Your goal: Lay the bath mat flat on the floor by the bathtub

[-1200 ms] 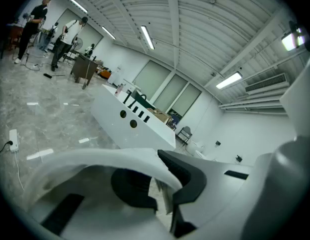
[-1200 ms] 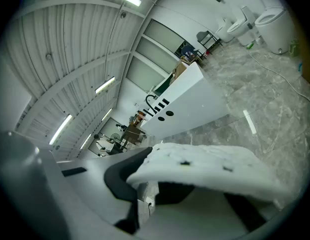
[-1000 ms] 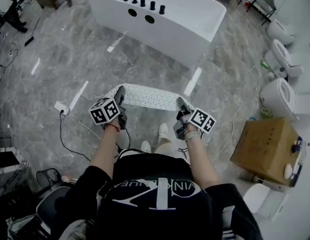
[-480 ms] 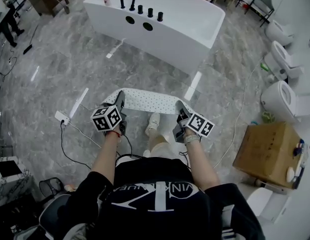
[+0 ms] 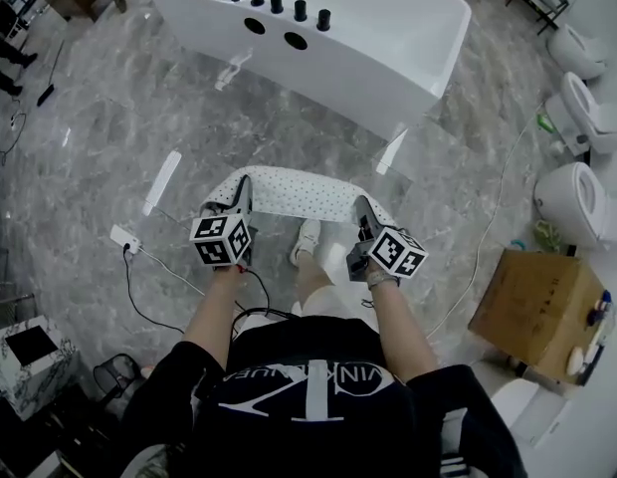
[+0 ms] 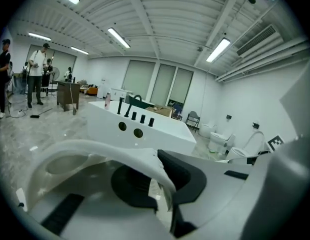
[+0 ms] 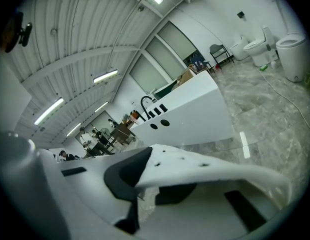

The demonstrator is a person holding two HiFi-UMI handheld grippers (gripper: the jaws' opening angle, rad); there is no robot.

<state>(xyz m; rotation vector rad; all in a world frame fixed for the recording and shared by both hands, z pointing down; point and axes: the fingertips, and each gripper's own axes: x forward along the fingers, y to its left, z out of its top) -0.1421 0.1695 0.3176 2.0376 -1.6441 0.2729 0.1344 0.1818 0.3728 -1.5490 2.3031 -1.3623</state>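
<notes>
One dotted bath mat (image 5: 299, 193) hangs over marbled floor (image 5: 119, 118) near the bathtub (image 5: 388, 38).

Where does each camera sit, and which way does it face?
Head view: on the person's head, facing down at the floor; arms, legs, left claw and right claw show.
Left gripper view: on the left claw, facing the bathtub; its jaws pinch the bath mat.
Right gripper view: on the right claw, likewise.
All share bathtub and bath mat.
</notes>
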